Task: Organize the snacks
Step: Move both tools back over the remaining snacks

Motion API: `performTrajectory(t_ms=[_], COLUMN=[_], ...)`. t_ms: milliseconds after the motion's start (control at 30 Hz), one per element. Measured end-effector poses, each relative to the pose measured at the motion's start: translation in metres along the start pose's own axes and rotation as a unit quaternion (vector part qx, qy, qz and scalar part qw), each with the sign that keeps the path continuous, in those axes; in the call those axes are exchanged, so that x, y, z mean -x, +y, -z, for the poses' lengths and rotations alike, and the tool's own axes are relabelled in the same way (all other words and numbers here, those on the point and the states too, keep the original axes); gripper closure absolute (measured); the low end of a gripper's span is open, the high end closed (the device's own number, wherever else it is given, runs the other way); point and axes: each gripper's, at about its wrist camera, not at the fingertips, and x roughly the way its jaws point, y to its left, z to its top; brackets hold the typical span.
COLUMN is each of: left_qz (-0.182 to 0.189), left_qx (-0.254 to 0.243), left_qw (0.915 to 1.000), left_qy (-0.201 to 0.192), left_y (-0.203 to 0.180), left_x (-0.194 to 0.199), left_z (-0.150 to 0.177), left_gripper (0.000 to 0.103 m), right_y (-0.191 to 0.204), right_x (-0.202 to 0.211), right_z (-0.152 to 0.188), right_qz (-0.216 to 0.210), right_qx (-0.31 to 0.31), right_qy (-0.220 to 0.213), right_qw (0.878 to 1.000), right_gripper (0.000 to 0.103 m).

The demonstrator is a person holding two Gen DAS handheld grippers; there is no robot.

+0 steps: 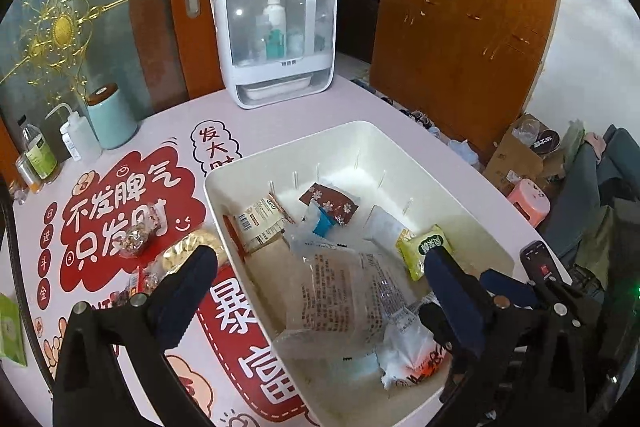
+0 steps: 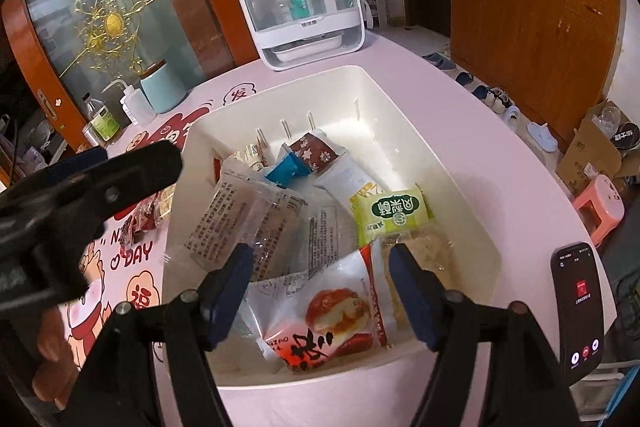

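Observation:
A white bin (image 1: 360,131) (image 2: 280,75) stands on the pink table and holds several snack packets. Among them are a green packet (image 1: 424,251) (image 2: 394,211), a brown flowered packet (image 1: 332,203) (image 2: 318,151), a clear printed packet (image 1: 340,291) (image 2: 240,215) and a red-and-white bread packet (image 2: 332,315). My left gripper (image 1: 318,259) hangs wide open above the bin's near left part, with nothing between its fingers. My right gripper (image 2: 320,255) is open over the bread packet, its pads apart from it. A golden biscuit pack (image 1: 188,247) and a nut packet (image 1: 136,239) lie on the table left of the bin.
A white cabinet with bottles (image 1: 276,35) stands at the table's back. A mint canister (image 1: 110,115) and a squeeze bottle (image 1: 78,135) are at the back left. A phone (image 2: 576,307) lies near the right table edge. A pink stool (image 2: 600,207) is on the floor.

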Motion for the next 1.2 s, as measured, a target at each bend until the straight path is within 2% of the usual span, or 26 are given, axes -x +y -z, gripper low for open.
performTrajectory(t_ms=[167,433,667,767,900,1200], left_qz=[0.000,-0.019,-0.088,-0.142,-0.196,-0.275], left_qx=[0.009,0.032,0.048,0.063,0.090,0.121], left_qw=[0.9998,0.9979,0.9911,0.9833,0.9703,0.9462], left_qy=[-0.016,-0.054,-0.087,-0.095,-0.110,-0.119], left_y=[0.008,0.030,0.055,0.071,0.098,0.143], left_x=[0.023,0.077,0.145,0.174,0.203,0.235], left_z=[0.009,0.023,0.045,0.058,0.073,0.088], left_gripper=[0.001,0.001,0.001,0.001,0.001,0.001], right_y=[0.005,0.016,0.042,0.059,0.081,0.127], right_x=[0.004,0.024,0.062,0.079,0.098,0.120], right_z=[0.003,0.010,0.015,0.016,0.017,0.002], right_qz=[-0.009,-0.018,-0.040,-0.052,-0.088,-0.139], right_qx=[0.005,0.019,0.054,0.078,0.094,0.139], right_qy=[-0.003,-0.018,-0.053,-0.070,-0.081,-0.089], right_qw=[1.000,0.999,0.996,0.993,0.988,0.976], right_gripper=[0.032,0.032,0.032,0.032,0.032,0.032])
